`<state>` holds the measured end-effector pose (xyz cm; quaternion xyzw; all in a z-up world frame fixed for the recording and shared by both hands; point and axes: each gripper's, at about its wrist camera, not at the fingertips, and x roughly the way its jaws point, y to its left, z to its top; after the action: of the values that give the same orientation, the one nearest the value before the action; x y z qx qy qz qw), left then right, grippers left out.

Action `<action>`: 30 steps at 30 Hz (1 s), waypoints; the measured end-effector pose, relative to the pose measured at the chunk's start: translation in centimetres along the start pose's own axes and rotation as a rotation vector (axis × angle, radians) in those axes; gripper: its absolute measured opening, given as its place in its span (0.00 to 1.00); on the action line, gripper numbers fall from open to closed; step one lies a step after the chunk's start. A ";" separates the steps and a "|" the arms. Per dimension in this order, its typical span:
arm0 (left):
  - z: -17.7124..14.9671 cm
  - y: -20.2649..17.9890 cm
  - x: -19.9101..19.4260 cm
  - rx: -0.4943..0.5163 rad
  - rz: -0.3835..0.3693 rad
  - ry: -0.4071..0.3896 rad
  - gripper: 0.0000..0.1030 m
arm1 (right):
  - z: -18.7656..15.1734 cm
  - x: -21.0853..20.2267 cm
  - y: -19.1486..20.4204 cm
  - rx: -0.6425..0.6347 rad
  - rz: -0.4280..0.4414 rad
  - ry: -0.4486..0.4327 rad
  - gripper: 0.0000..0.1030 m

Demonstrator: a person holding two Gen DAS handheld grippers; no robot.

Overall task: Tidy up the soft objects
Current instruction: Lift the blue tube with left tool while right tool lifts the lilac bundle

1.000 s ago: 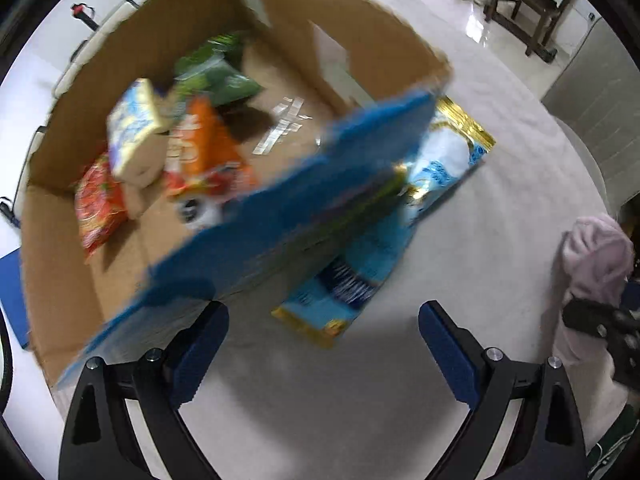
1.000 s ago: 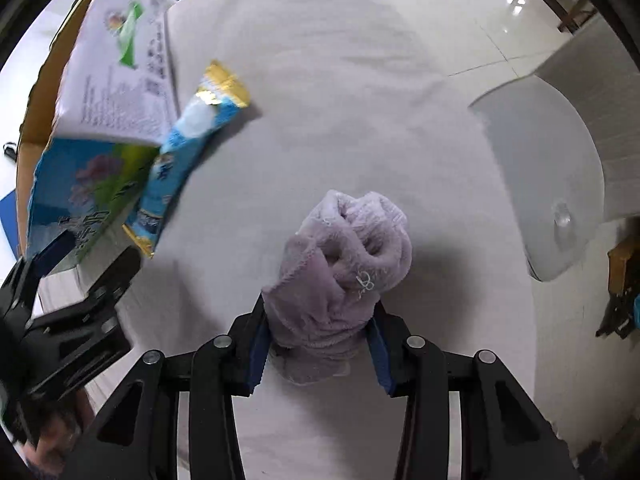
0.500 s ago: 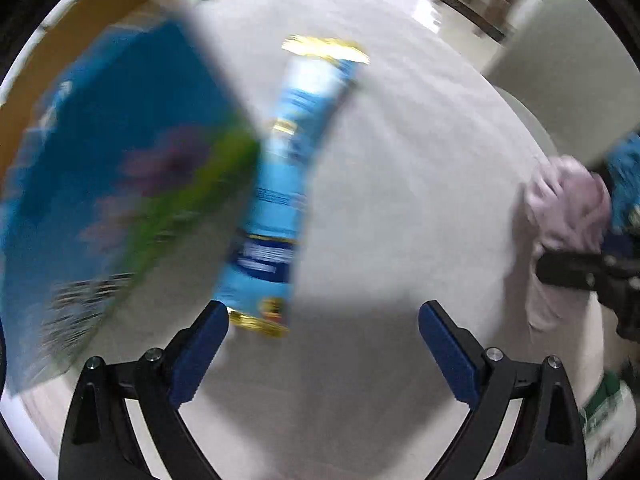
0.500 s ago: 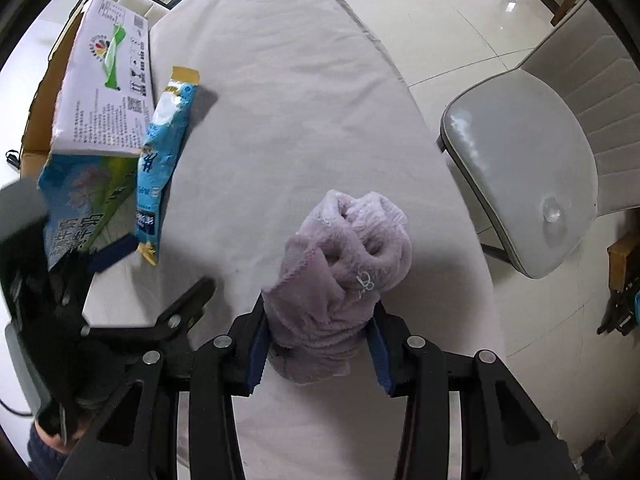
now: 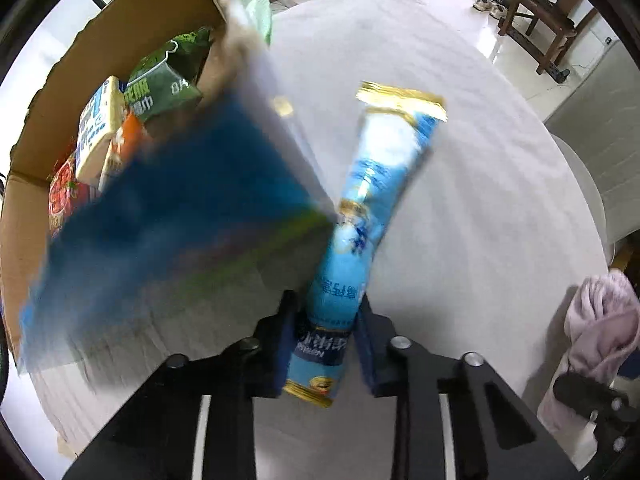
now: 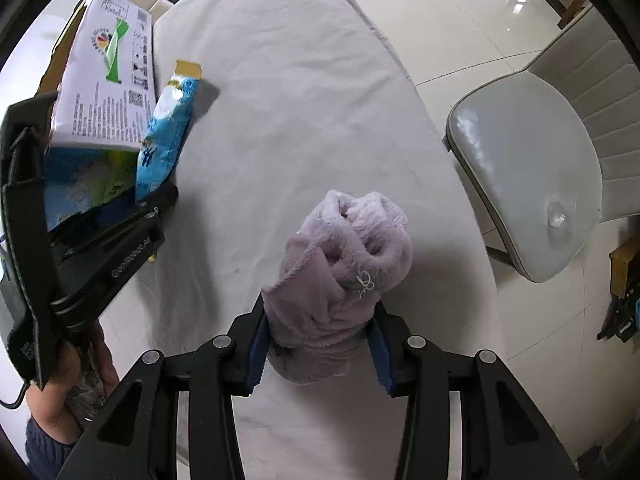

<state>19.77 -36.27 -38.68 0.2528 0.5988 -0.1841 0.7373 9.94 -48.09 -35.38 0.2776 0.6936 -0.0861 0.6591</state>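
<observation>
My left gripper is shut on the near end of a long light-blue packet with gold ends, which lies beside the cardboard box. The packet also shows in the right wrist view, with the left gripper at its near end. My right gripper is shut on a rolled lilac fleece cloth and holds it above the white tablecloth. The cloth also shows at the right edge of the left wrist view.
The box holds several snack packs, among them a green one and a red one. Its blue printed flap hangs outward, blurred. A grey chair stands right of the table. Dark wooden chairs stand far back.
My left gripper has closed on the blue packet's near end; it was open half a second ago. The right gripper still holds the lilac cloth.
</observation>
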 end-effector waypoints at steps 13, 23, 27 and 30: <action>-10.7 5.2 -0.4 -0.258 -0.092 0.187 0.16 | -1.4 3.7 4.2 -0.160 -0.100 0.138 0.45; -11.2 9.4 -2.6 -0.440 -0.295 0.230 0.33 | -1.6 5.3 7.5 -0.246 -0.123 0.179 0.76; -9.8 9.5 -3.3 -0.436 -0.281 0.200 0.43 | -1.6 5.4 7.3 -0.232 -0.096 0.184 0.80; -8.1 9.7 -0.5 -0.409 -0.244 0.230 0.43 | -2.0 5.7 6.8 -0.219 -0.095 0.195 0.80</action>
<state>18.86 -23.66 -37.92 0.0436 0.7296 -0.1167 0.6725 11.72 -39.90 -38.90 0.1779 0.7720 -0.0133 0.6101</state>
